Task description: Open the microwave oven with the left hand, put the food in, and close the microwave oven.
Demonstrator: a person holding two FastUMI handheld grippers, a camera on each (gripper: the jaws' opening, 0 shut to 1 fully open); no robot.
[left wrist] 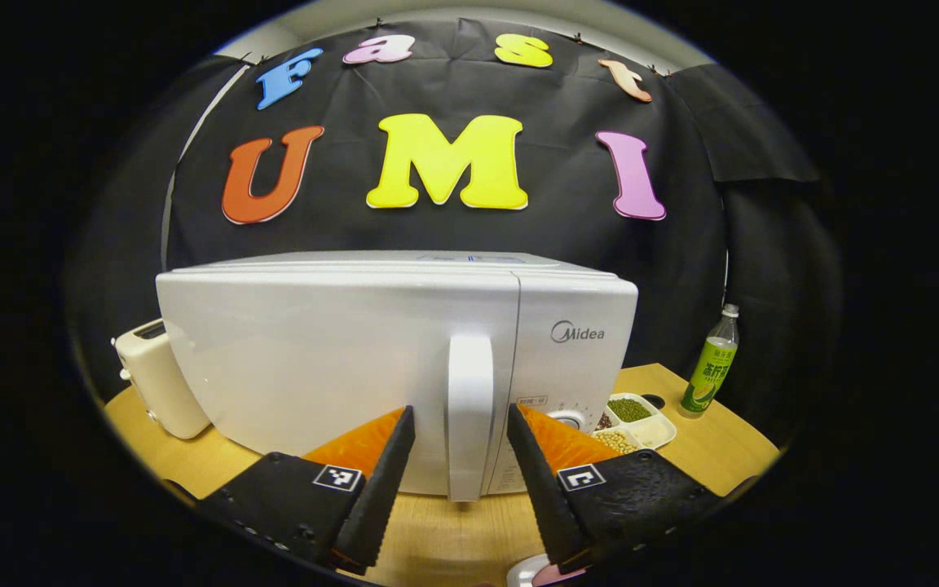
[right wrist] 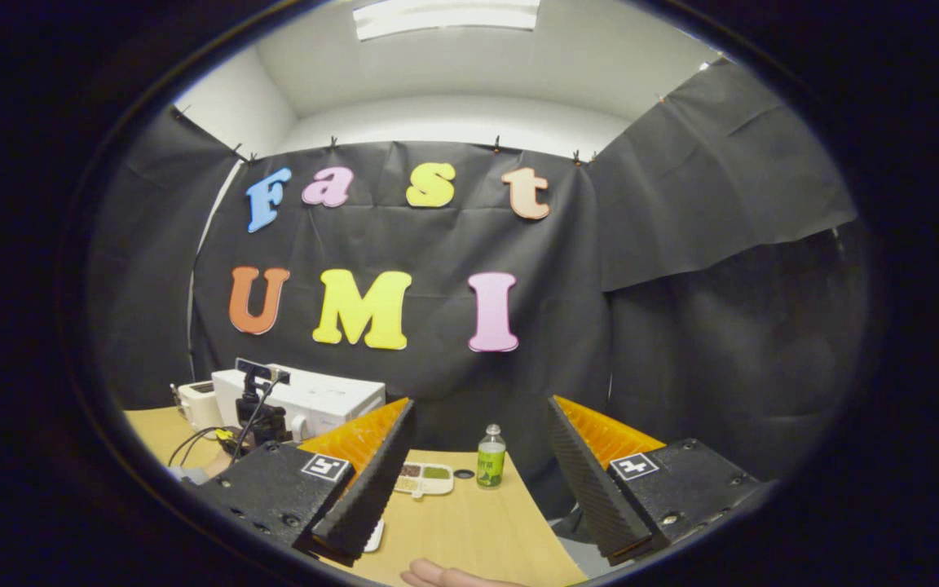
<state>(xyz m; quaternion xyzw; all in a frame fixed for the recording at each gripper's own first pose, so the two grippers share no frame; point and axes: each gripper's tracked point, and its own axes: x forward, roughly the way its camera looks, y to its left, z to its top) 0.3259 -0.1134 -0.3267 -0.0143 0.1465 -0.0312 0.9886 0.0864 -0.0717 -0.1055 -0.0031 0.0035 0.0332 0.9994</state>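
The white microwave (left wrist: 315, 350) stands on the wooden table (left wrist: 453, 538) with its door closed. Its upright white handle (left wrist: 469, 391) lies between the two fingers of my left gripper (left wrist: 460, 412), which is open with a gap on each side of the handle. The food, a white divided tray of beans (left wrist: 632, 420), sits to the right of the microwave. In the right gripper view, my right gripper (right wrist: 479, 405) hangs open and empty above the table (right wrist: 469, 522), with the tray (right wrist: 425, 479) ahead of it and the microwave (right wrist: 315, 399) far to the left.
A green drink bottle (left wrist: 710, 371) stands right of the tray, also seen as the bottle (right wrist: 490, 461). A cream toaster (left wrist: 156, 379) sits left of the microwave. A small black disc (right wrist: 464, 473) lies by the tray. A hand (right wrist: 445, 577) rests at the table's near edge.
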